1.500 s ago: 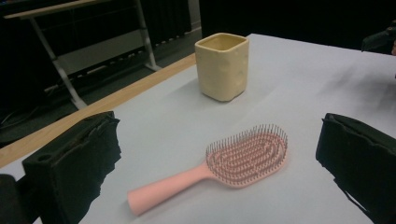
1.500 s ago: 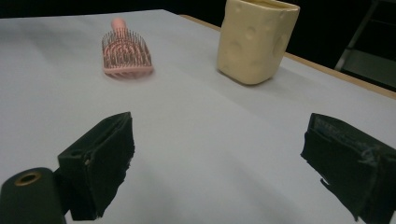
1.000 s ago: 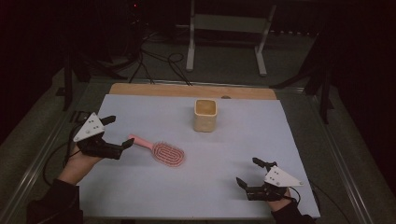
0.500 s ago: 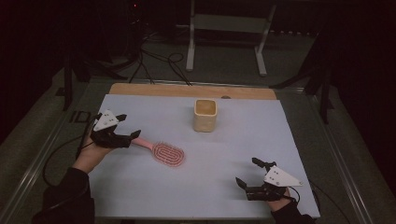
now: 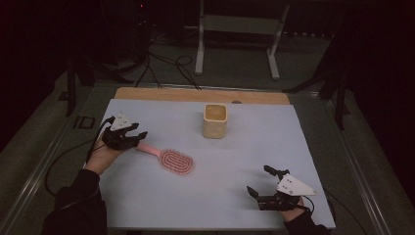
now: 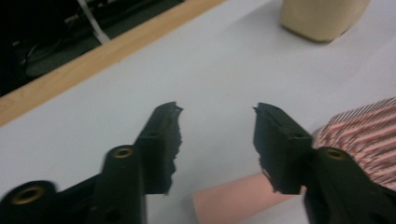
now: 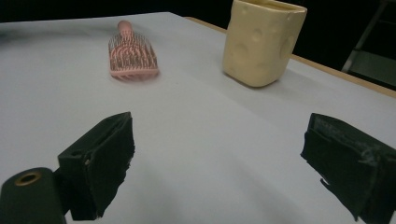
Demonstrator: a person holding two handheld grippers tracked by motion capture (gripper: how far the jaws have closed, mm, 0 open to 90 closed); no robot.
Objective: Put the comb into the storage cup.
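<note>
A pink hairbrush [image 5: 176, 160] lies flat on the white sheet, its handle pointing left. My left gripper [image 5: 138, 138] is down over that handle's end. In the left gripper view the handle [image 6: 233, 205] lies low between the jaws of the left gripper [image 6: 217, 109], with the brush head [image 6: 369, 135] at the right. The jaws have just been closing; a gap still shows at the left jaw. A cream cup [image 5: 215, 120] stands upright behind the brush. My right gripper [image 5: 258, 179] rests near the front right, open and holding nothing; its own view has the gripper [image 7: 219, 121], brush [image 7: 133, 58] and cup [image 7: 261, 42].
The white sheet [image 5: 254, 142] covers the table, with a wooden strip [image 5: 195, 94] along its far edge. A metal stand [image 5: 235, 29] and cables lie on the dark floor behind. The cup [image 6: 322, 18] sits far beyond the left jaws.
My left gripper has moved right and down onto the brush handle, and its jaws stand narrower than before. The right gripper, brush and cup have kept still.
</note>
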